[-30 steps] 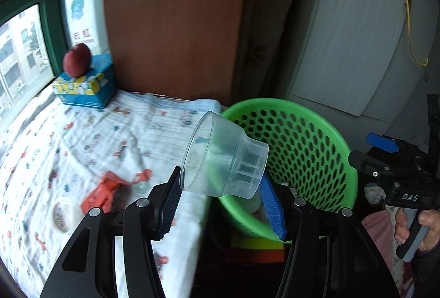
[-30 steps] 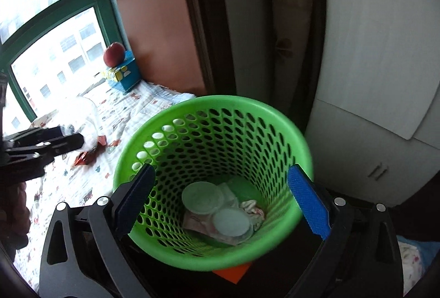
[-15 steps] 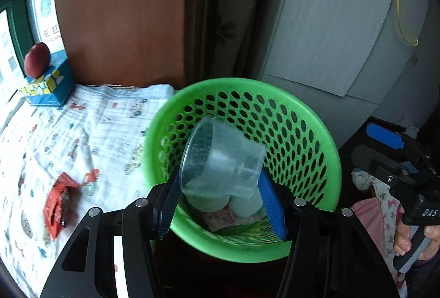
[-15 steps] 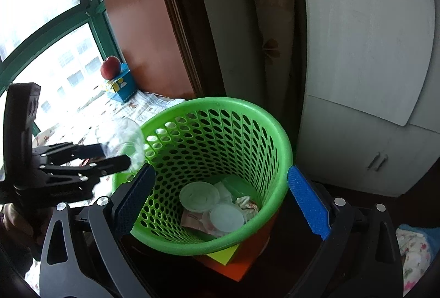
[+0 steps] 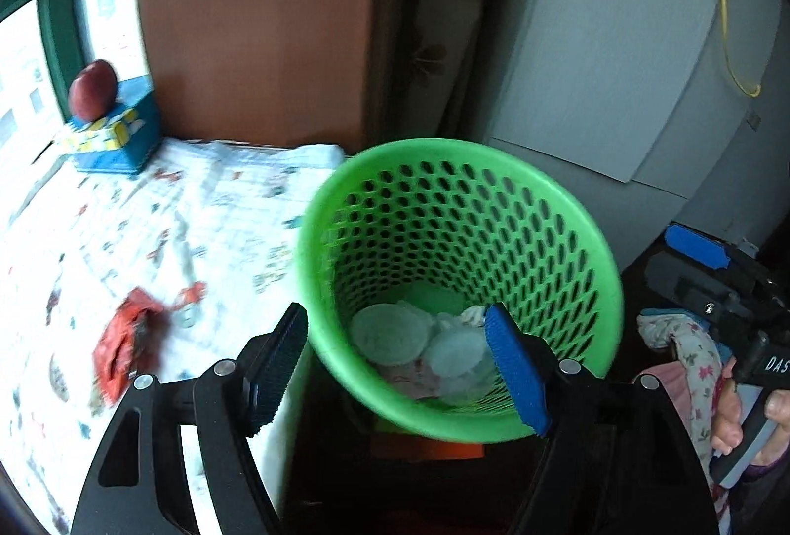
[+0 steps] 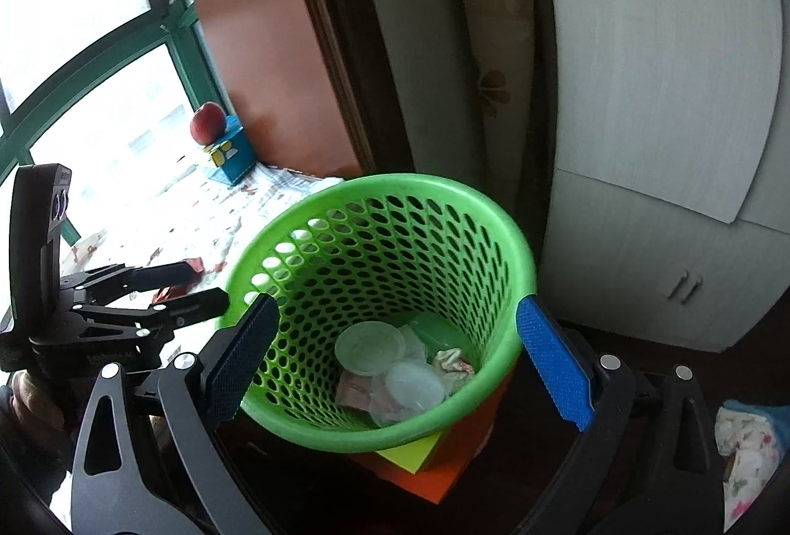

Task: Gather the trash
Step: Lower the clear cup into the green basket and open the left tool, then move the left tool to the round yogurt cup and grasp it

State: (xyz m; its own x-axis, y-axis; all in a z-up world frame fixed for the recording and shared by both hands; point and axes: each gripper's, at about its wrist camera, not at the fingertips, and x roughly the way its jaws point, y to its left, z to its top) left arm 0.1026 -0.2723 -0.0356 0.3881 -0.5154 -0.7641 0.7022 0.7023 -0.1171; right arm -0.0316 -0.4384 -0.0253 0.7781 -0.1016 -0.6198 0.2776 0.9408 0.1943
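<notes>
A green perforated basket (image 5: 459,278) is taken as the landmark and is seen from above in both wrist views; it is set on an orange block (image 6: 434,471) with a yellow-green sheet (image 6: 410,453) showing under its base. Inside the basket, at the bottom, clear plastic lids and cups (image 6: 390,362) are lodged together with a crumpled white scrap (image 6: 452,360) and a pinkish wrapper (image 6: 353,389). The left gripper (image 5: 400,367) is held at the near rim of the basket, its blue-padded fingers spread wide with nothing between them. The right gripper (image 6: 395,362) is likewise held spread apart and unloaded, one finger to each side of the basket's near wall; whether the pads touch the wall cannot be told. To the left of the basket a white patterned cloth (image 5: 148,239) is spread, and on it a red crumpled wrapper (image 5: 126,350) is left lying, well apart from the basket. Beyond the cloth, far left of the basket, a blue box (image 5: 116,135) is placed by the window, with a red apple (image 5: 94,95) resting on top. Behind the basket a brown panel (image 5: 256,17) and a white cabinet (image 5: 617,56) are recorded. Right of the basket a floral cloth (image 5: 686,347) is noted
</notes>
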